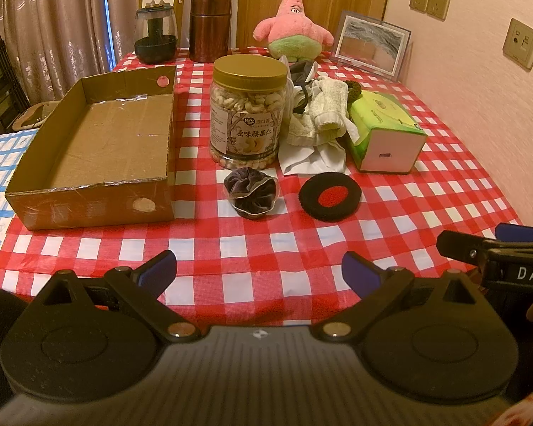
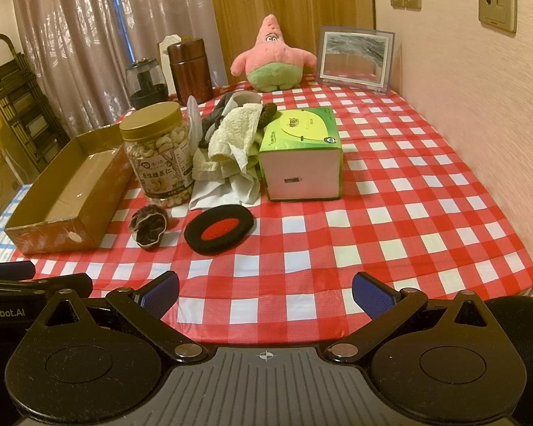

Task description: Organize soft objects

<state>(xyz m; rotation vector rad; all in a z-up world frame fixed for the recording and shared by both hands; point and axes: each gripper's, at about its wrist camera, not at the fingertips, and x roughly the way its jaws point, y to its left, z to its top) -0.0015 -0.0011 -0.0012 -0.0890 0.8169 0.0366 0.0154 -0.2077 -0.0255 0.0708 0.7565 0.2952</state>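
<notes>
A dark velvet scrunchie (image 1: 251, 193) (image 2: 149, 226) and a black foam ring (image 1: 329, 196) (image 2: 219, 229) lie on the red checked tablecloth in front of a nut jar. Behind them a heap of white cloths and socks (image 1: 319, 124) (image 2: 231, 149) rests between the jar and a green tissue box. A pink star plush (image 1: 292, 26) (image 2: 273, 58) sits at the far edge. An empty cardboard box (image 1: 99, 149) (image 2: 71, 188) stands at the left. My left gripper (image 1: 259, 271) and right gripper (image 2: 265, 296) both hover open over the near table edge, holding nothing.
A nut jar (image 1: 248, 110) (image 2: 160, 156) and a green tissue box (image 1: 383, 131) (image 2: 302, 152) flank the cloth heap. A brown canister (image 1: 209, 26), a dark glass pot (image 1: 155, 33) and a picture frame (image 1: 369, 46) line the back. A wall runs along the right.
</notes>
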